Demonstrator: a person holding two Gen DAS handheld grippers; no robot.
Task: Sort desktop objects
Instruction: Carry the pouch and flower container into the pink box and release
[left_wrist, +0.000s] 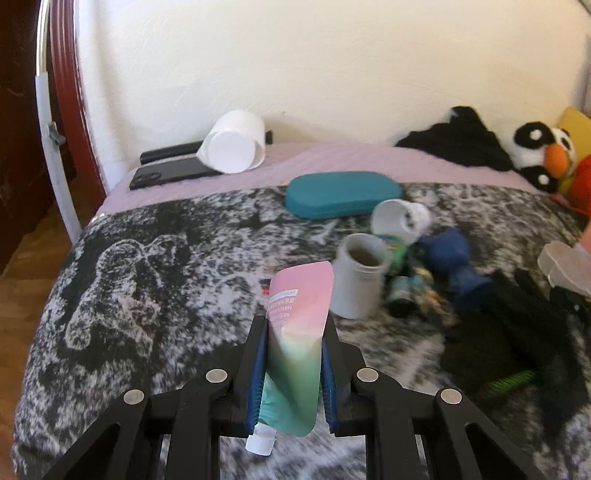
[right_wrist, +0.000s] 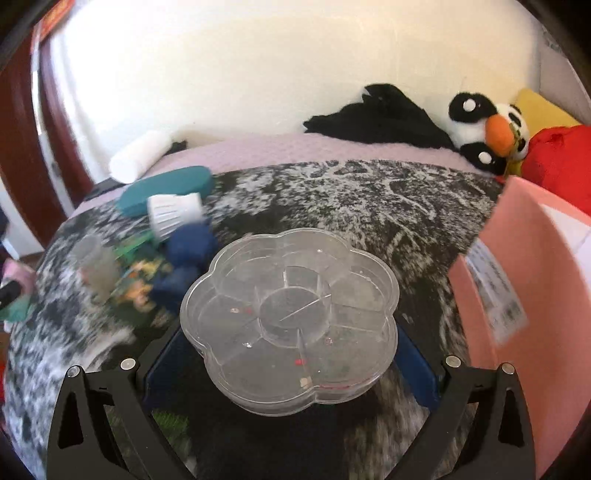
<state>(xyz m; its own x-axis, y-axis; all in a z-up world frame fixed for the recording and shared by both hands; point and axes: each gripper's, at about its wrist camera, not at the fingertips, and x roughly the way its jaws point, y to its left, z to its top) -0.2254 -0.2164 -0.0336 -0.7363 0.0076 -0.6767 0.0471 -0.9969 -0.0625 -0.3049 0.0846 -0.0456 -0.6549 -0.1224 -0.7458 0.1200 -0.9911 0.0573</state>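
While clamped in left gripper (left_wrist: 295, 354), tube (left_wrist: 295, 332), apparently upright.

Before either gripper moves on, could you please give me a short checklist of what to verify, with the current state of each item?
1. Left gripper jaws clamp the pink-and-green squeeze tube: ok.
2. Tube's white cap closed: ok.
3. Right gripper jaws bracket the clear flower-shaped plastic organiser box: ok; firm contact: cannot tell.
4. Organiser held level: ok.
5. Pink bin within easy reach on the right: ok.
6. Open grey jar upright near the tube: ok.
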